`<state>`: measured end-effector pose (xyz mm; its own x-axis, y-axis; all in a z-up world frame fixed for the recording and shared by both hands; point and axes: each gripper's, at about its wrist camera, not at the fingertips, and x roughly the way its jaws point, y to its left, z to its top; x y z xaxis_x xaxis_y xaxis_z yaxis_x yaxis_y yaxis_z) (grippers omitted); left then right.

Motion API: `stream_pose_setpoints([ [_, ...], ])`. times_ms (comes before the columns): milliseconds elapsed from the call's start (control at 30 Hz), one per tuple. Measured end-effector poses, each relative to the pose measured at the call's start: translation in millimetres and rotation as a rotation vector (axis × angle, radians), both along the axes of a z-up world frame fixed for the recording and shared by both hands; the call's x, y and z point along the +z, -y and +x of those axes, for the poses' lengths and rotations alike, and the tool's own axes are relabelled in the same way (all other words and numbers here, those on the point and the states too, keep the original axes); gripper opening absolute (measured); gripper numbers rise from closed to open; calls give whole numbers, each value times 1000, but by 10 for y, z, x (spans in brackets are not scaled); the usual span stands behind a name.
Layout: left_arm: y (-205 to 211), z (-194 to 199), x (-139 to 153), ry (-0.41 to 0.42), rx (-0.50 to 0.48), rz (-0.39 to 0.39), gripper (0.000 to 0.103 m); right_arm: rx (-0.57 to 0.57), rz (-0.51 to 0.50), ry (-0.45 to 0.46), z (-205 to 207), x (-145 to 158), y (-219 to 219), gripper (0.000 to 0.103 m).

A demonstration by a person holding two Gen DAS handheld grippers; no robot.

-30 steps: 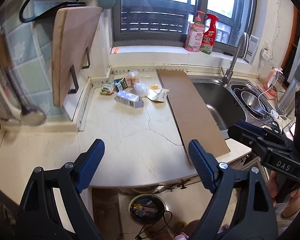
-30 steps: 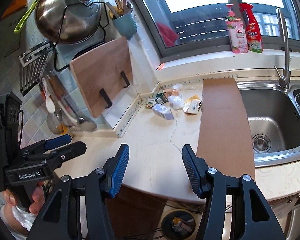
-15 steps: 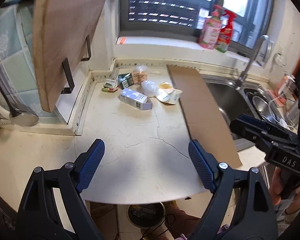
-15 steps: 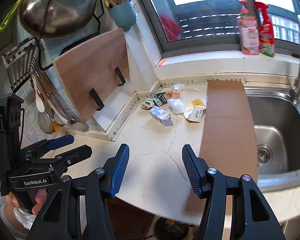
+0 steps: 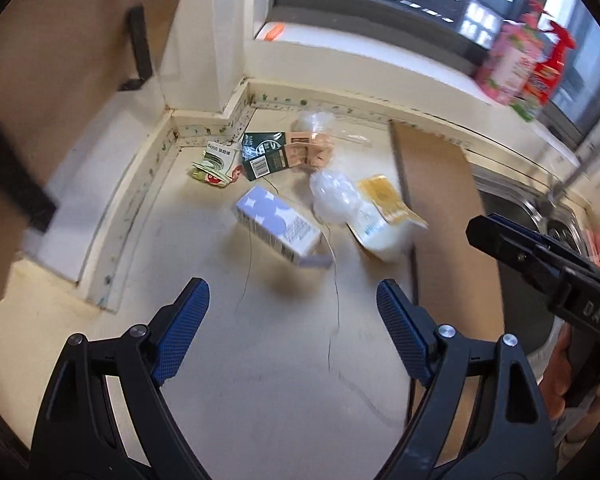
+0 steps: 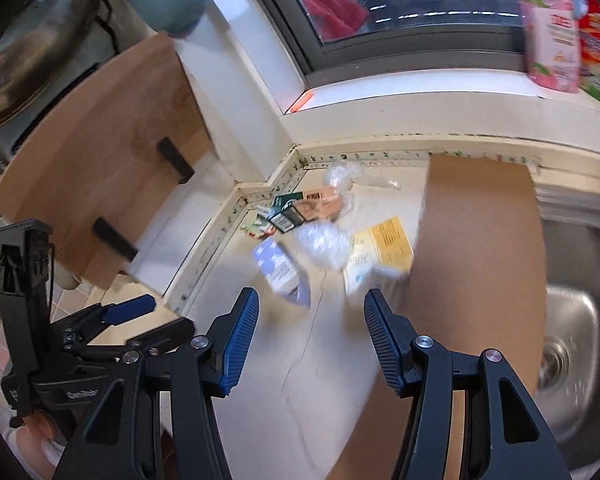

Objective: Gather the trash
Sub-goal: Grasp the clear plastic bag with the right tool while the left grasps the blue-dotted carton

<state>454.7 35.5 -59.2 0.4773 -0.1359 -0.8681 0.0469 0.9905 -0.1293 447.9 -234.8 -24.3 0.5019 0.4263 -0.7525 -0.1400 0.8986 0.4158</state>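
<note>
Two grippers hang over a cream stone table with their fingers spread apart and nothing between them: the left gripper shows wide-set blue pads, and the right gripper stands about half open. Trash lies in a loose heap toward the back corner of the table, at about 12 o'clock from both grippers. Nearest is a pale lilac carton on its side; just beside it at 2 o'clock sits a crumpled clear plastic bag, and touching that bag on the right is a flattened white and yellow carton whose edge meets a brown cardboard sheet. Farther back lie a dark green box, a tan packet touching it, another clear bag against the wall trim, and a small green and white wrapper at 11 o'clock. A wooden cutting board stands at the left. The steel sink lies at 3 o'clock, partly covered by the cardboard. Pink and red bottles stand blurred on the windowsill.
</note>
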Motion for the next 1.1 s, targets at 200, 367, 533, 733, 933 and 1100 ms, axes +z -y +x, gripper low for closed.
stream_pose_setpoints([
  [200, 18, 574, -409, -55, 85, 13, 81, 55, 63, -88, 777, -437, -133, 56],
  [367, -24, 775, -644, -88, 118, 24, 81, 90, 109, -190, 1188, -857, -332, 56],
  [533, -67, 847, -775, -111, 128, 12, 81, 107, 103, -279, 1389, -1234, -523, 54],
  [733, -78, 874, -784, -119, 129, -1, 81, 156, 135, -294, 1454, -1397, -607, 31],
  [933, -136, 990, -844, -146, 164, -32, 81, 131, 146, -234, 1400, -1288, -532, 22],
  [1100, -199, 1096, -969, -193, 217, -87, 71, 95, 148, -186, 1296, -1156, -389, 21],
])
